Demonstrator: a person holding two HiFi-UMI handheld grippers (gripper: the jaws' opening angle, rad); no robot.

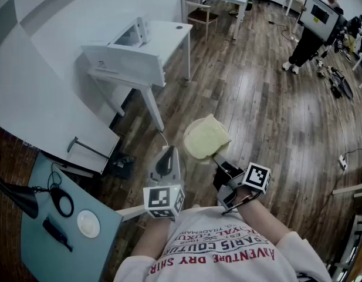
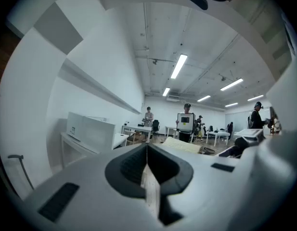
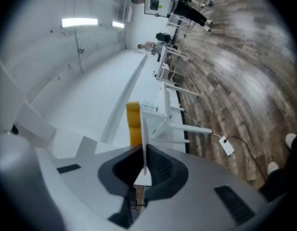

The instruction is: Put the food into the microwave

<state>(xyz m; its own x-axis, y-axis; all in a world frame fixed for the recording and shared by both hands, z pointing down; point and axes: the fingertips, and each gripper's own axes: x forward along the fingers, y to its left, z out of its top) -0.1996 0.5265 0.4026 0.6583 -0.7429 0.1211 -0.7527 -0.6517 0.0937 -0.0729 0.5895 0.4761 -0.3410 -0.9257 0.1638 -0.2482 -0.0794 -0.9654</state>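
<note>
A pale yellow piece of food (image 1: 207, 135) lies on a white plate (image 1: 190, 150), held out over the wooden floor. My right gripper (image 1: 219, 161) is shut on the plate's near rim. In the right gripper view the plate (image 3: 144, 138) shows edge-on between the jaws of the right gripper (image 3: 144, 165), with the yellow food (image 3: 133, 123) beside it. My left gripper (image 1: 167, 153) hovers just left of the plate, shut and empty. The white microwave (image 1: 125, 60) stands on a white desk (image 1: 169, 37) ahead to the left. It also appears as the microwave (image 2: 90, 131) left of the left gripper (image 2: 147, 163).
A teal table (image 1: 34, 257) at lower left carries a black lamp (image 1: 16, 195), cables and a small white dish (image 1: 88, 222). A long white counter (image 1: 28, 104) runs along the left. A person carrying a monitor (image 1: 317, 17), more desks and a chair (image 1: 202, 14) are far off. A power strip (image 1: 343, 162) lies on the floor.
</note>
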